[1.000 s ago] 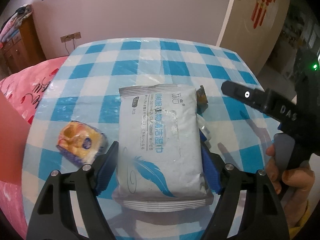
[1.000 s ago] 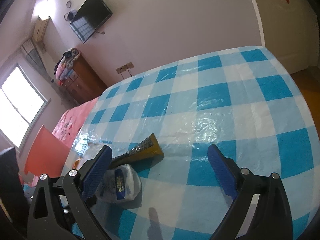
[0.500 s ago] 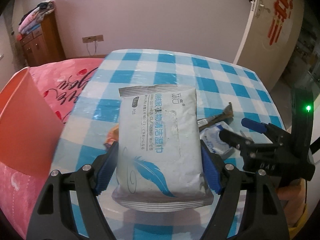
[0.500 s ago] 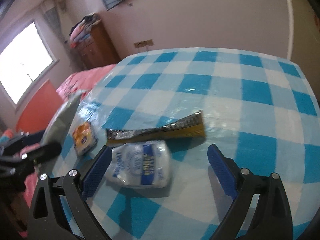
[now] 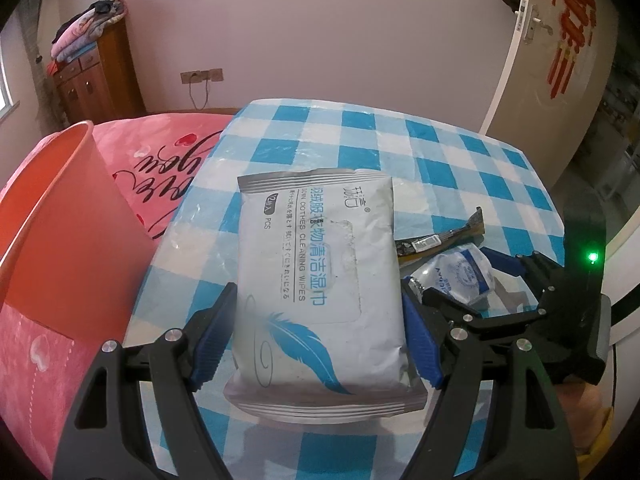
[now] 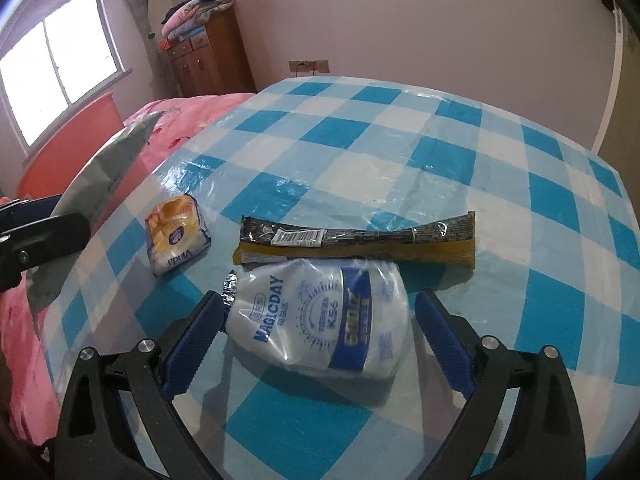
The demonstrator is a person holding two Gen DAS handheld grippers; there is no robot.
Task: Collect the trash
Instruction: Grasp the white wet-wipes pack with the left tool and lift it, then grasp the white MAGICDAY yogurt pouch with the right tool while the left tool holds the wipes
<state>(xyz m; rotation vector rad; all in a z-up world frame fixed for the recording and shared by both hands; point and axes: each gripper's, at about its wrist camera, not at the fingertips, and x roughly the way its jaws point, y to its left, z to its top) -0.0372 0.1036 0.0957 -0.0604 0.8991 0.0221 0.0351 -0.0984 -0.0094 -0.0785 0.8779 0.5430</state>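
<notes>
My left gripper [image 5: 318, 340] is shut on a grey wet-wipes pack [image 5: 316, 280] with a blue feather print and holds it lifted above the table's left side; the pack's edge also shows in the right wrist view [image 6: 108, 176]. My right gripper [image 6: 316, 340] is open, its jaws on either side of a white and blue MAGICDAY packet [image 6: 320, 320] that lies on the table. The right gripper also shows in the left wrist view [image 5: 472, 284] over that packet [image 5: 456, 276]. An orange bin [image 5: 52, 224] stands to the left.
A long black and yellow wrapper [image 6: 360, 244] lies just behind the packet. A small yellow Vinda tissue pack [image 6: 176, 232] lies to its left. The table has a blue checked cloth [image 6: 440, 152]. A pink bed [image 5: 160, 160] is on the left.
My left gripper has lifted the wipes pack and swung left toward the orange bin. My right gripper has moved in until the white packet lies between its open jaws.
</notes>
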